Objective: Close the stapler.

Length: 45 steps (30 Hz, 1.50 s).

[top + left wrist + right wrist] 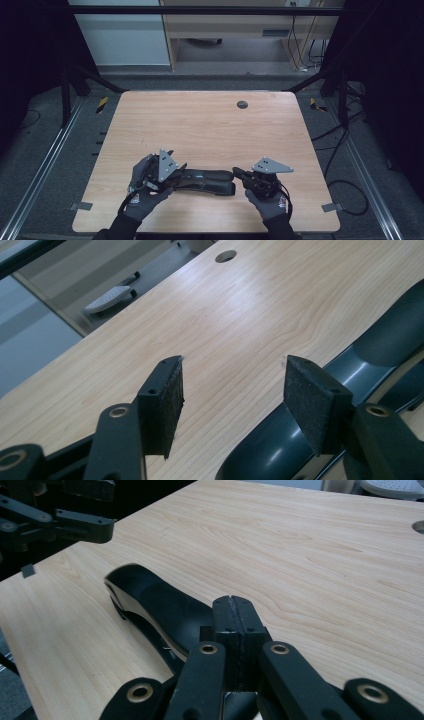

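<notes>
A long, glossy black object [210,181], shaped like two slim curved shells side by side, lies on the wooden table [200,125] near its front edge. My left gripper [181,174] is at the object's left end. In the left gripper view it [232,385] stands open with only bare wood between the pads, and the black object [270,450] runs under the right pad. My right gripper [239,174] is at the object's right end. Its pads [235,605] are pressed together, with the black object [160,600] stretching away beneath them. I cannot see anything clamped between them. The left gripper [75,525] shows beyond.
A round cable hole [242,104] sits near the table's far edge. Light wooden furniture [240,25] stands behind the table. Cables [345,190] trail on the grey floor at the right, and metal rails run along both sides.
</notes>
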Available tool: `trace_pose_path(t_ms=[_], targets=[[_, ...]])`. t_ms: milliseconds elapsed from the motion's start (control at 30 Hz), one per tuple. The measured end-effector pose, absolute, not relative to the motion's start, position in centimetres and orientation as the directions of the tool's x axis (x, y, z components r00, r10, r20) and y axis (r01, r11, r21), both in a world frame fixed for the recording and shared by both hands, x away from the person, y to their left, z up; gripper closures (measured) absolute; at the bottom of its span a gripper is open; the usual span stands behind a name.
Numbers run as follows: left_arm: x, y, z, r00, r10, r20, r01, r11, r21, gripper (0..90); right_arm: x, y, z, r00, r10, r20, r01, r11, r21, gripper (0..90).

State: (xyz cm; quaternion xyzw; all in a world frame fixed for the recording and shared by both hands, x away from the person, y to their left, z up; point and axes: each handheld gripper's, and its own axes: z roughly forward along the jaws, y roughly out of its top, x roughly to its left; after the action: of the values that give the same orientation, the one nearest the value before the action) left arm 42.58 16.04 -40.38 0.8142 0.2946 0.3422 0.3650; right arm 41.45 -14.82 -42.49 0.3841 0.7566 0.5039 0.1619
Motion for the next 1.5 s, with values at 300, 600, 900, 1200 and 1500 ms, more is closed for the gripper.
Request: trace_pose_path(t_ms=[300,600,900,1200,1500], targets=[[42.6,19.4,-40.9,0.543,0.777,0.318,0.281,-0.525,0.803,42.7,41.3,-14.0,-42.8,-0.669,0.729,0.143,0.427,0.220,0.877,90.0],[42.2,21.9,-41.6,0.502,0.818,0.281,0.316,-0.476,0.821,42.7,41.4,-13.8,-43.3,-0.665,0.734,0.138,0.440,0.235,0.867,90.0],[41.1,24.6,-43.3,0.448,0.856,0.259,0.364,-0.439,0.822,41.5,41.7,-13.9,-44.4,-0.643,0.750,0.156,0.482,0.238,0.843,90.0],[41.0,25.8,-44.2,0.427,0.870,0.248,0.392,-0.425,0.816,40.2,41.8,-13.9,-45.0,-0.637,0.754,0.164,0.498,0.240,0.833,90.0],[41.2,26.1,-44.9,0.421,0.875,0.237,0.413,-0.418,0.809,39.8,41.7,-13.9,-44.2,-0.647,0.747,0.153,0.468,0.231,0.853,90.0]])
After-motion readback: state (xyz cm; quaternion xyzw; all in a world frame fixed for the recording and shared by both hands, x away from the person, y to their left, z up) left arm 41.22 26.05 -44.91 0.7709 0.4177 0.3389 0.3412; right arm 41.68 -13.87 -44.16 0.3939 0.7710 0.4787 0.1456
